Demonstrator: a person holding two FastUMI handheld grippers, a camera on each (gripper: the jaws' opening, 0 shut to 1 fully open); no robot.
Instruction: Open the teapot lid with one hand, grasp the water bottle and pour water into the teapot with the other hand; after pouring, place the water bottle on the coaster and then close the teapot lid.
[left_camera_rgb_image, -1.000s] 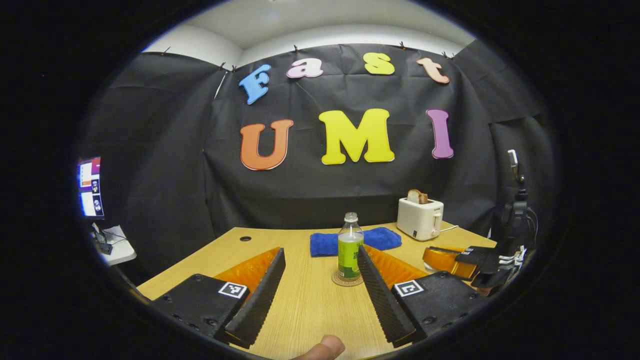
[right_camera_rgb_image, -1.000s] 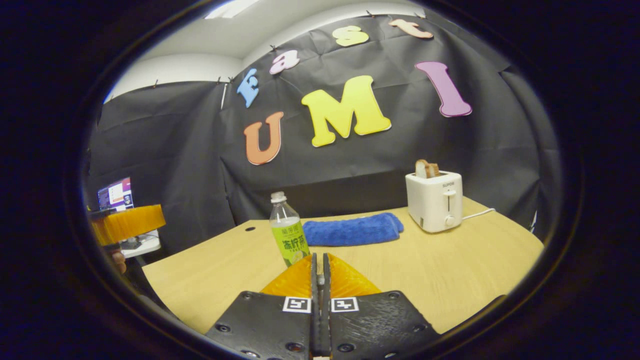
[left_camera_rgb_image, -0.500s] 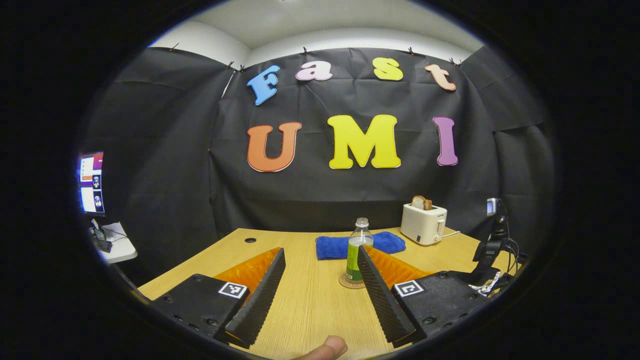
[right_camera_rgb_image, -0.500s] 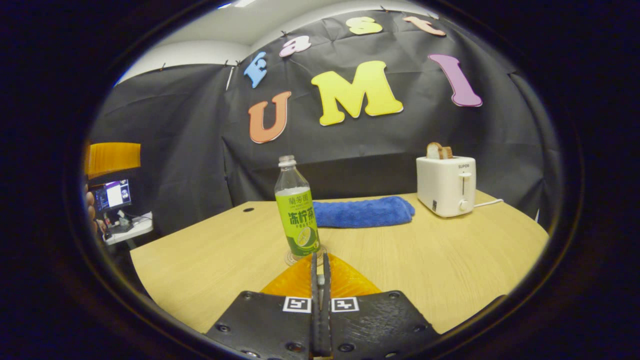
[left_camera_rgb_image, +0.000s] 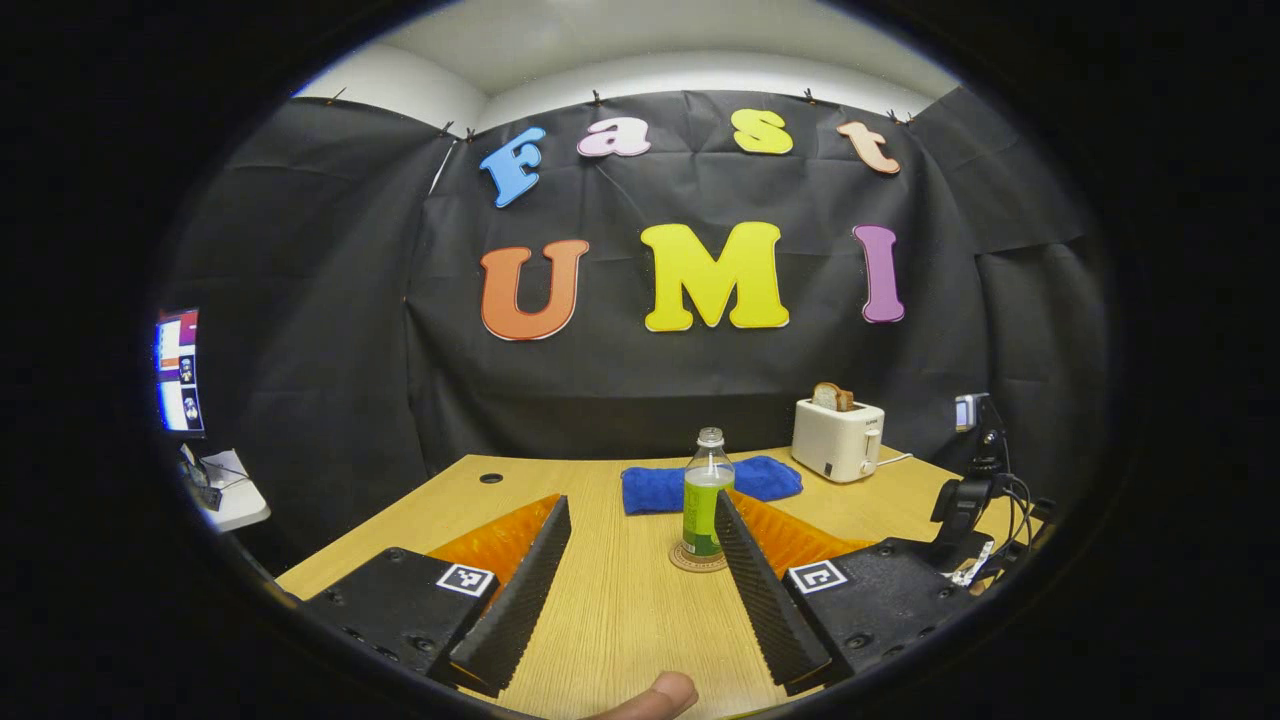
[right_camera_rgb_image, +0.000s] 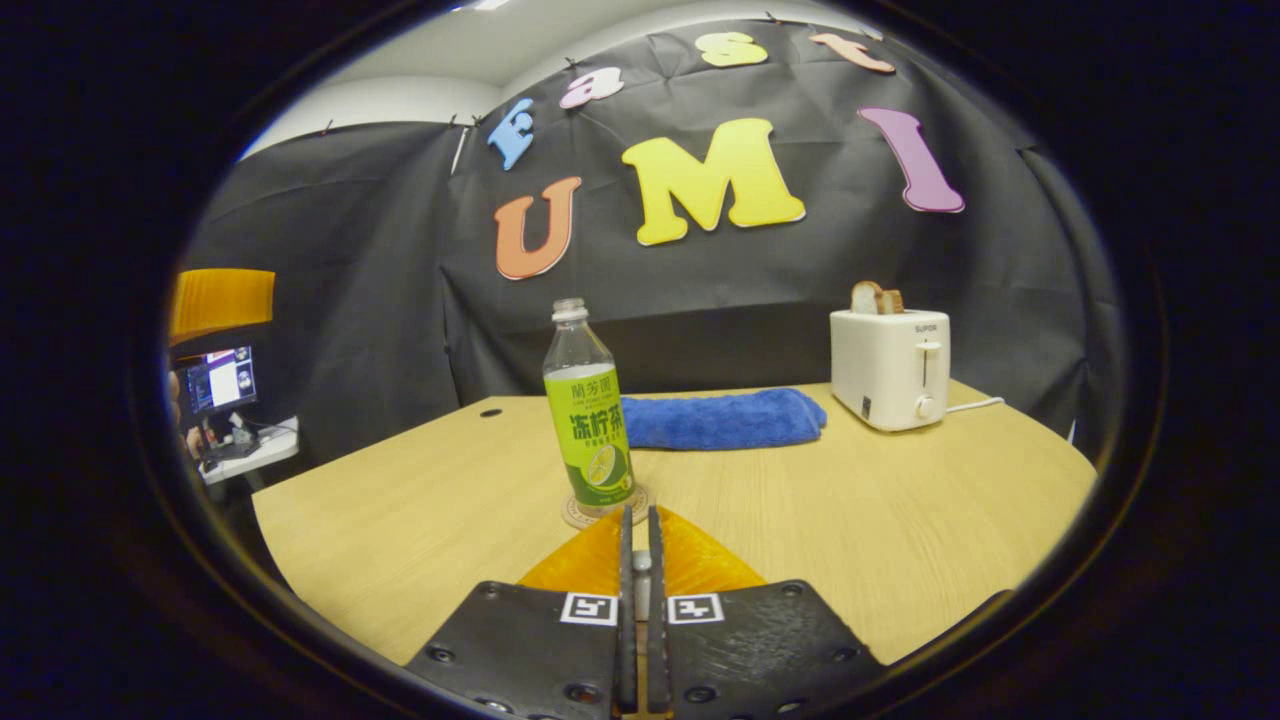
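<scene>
Ahead of both grippers, water bottle stands on coaster; left gripper spread, right gripper seemingly clenched, empty.

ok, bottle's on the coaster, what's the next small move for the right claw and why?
Probably lower the lid onto the teapot, which I can't see. The clear plastic green-labelled bottle stands upright on the round coaster; the right claw looks shut on something small, likely the lid.

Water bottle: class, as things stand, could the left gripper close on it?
Probably yes. The left gripper is open, the water bottle stands upright on its coaster just ahead, and bare table lies between.
</scene>
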